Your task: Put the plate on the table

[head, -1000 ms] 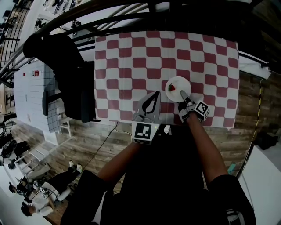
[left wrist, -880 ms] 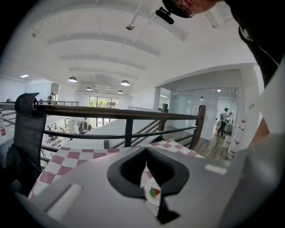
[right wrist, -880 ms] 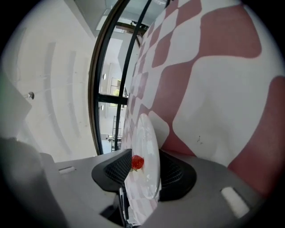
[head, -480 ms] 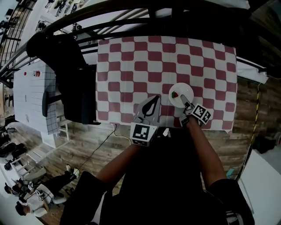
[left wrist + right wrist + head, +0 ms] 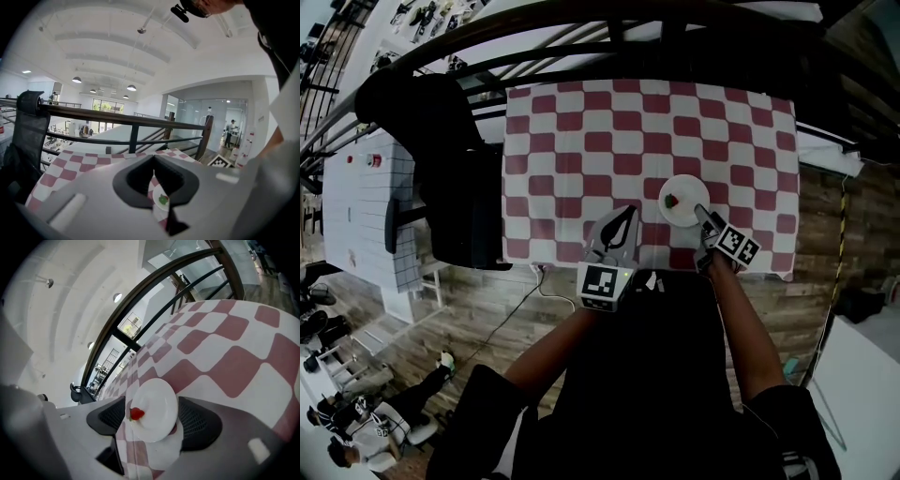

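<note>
Counts: 1 plate (image 5: 685,208), 1 strawberry (image 5: 671,200) on it, 2 tools, 1 tabletop (image 5: 581,131) under a red/white checked cloth (image 5: 741,141), 1 dark railing (image 5: 581,47) behind it.

Plate: small, round, plain white. It sat flat on the cloth near the front edge, right of centre. The berry was red with a green cap, on the plate's left part.

Right tool (image 5: 152,420): jaws were opening, spread wide. The plate lay between them with the pads just off its rim, so no grip.

Left tool (image 5: 626,214): jaws were together, with nothing in them. It hovered over the front edge, left of the plate and apart from it.

View differences:
- Only the head view showed the whole cloth, both tools at once, and both arms.
- Only the right tool view showed the pads off the rim.
- The left tool view got just a sliver of plate through the jaw slit, plus ceiling lamps (image 5: 131,87) and a glass-walled room that no other view had.
</note>
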Demonstrator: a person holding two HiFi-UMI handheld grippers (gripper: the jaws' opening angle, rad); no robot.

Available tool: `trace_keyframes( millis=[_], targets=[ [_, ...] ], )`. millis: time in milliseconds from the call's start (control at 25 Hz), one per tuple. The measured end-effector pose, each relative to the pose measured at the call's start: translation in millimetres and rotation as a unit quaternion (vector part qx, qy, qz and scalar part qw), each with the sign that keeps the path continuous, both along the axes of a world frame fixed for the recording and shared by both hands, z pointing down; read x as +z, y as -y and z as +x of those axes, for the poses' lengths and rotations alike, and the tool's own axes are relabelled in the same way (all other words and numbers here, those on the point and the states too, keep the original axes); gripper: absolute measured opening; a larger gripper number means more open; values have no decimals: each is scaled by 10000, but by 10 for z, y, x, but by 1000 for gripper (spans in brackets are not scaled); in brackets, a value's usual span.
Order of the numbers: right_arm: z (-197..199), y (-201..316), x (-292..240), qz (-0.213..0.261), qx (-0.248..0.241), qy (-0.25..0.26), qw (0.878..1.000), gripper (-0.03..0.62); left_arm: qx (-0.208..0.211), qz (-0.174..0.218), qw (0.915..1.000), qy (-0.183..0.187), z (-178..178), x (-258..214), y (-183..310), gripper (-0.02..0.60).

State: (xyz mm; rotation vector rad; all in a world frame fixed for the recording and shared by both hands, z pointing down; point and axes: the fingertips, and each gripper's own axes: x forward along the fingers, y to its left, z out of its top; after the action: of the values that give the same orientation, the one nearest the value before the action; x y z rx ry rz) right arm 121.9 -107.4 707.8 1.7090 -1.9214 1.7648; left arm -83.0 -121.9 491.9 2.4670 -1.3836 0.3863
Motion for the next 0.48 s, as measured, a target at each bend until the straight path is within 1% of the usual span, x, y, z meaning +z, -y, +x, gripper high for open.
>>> trace_keyframes(
  millis=[120, 200, 400, 480],
  targets=[
    [-21, 13, -229, 241, -110, -38, 9996, 342, 16, 14, 10000, -4, -22, -5, -43, 9],
    [-58, 12, -411, 407, -145, -35, 9991, 341, -2, -21, 9999, -103, -27, 9, -84, 9],
    [-270, -45, -955, 683, -3, 464, 9966, 327, 18, 81, 9995, -299, -12, -59, -134, 9],
    [-379, -91, -1172, 866, -90, 495, 9950, 316, 72, 34, 9990, -439, 12, -76, -197, 9]
  ],
)
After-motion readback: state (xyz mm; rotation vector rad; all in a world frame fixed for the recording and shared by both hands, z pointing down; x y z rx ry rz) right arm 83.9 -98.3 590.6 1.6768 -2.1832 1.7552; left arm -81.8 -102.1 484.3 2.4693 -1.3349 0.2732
